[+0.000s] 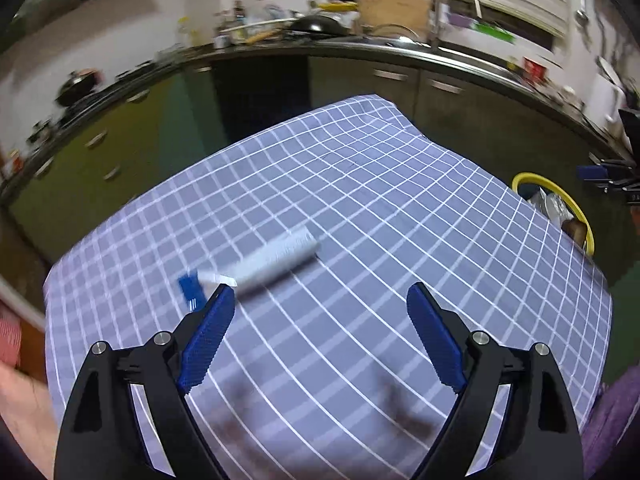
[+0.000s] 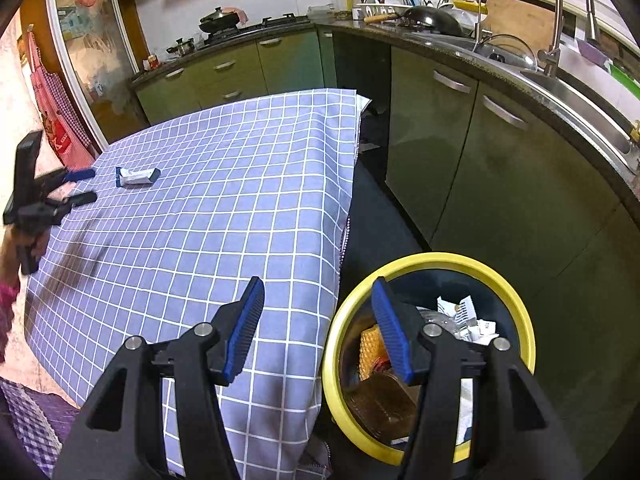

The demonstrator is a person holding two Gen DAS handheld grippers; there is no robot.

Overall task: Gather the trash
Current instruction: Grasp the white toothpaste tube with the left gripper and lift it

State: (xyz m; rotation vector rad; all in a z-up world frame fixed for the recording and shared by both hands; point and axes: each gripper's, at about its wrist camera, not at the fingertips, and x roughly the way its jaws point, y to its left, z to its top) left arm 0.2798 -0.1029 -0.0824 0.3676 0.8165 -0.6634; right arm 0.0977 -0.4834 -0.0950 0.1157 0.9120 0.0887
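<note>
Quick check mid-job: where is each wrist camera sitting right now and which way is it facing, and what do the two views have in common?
Left wrist: on the left hand-held gripper, angled down across the checked tablecloth at a blue-and-white wrapper; its open fingers show.
Right wrist: on the right hand-held gripper, angled down over the table's edge and the yellow-rimmed bin of trash; its open, empty fingers show, plus a hand holding the left hand-held gripper.
Shared: tablecloth, wrapper, bin, kitchen counter with sink.

Green cabinets (image 2: 460, 152) ran along the right of the frame under a dark countertop (image 2: 500, 68). A steel faucet (image 2: 568, 20) stood at upper right, a gas stove (image 2: 256, 26) top centre, and a checked tablecloth (image 2: 224, 200) filled the middle.
</note>
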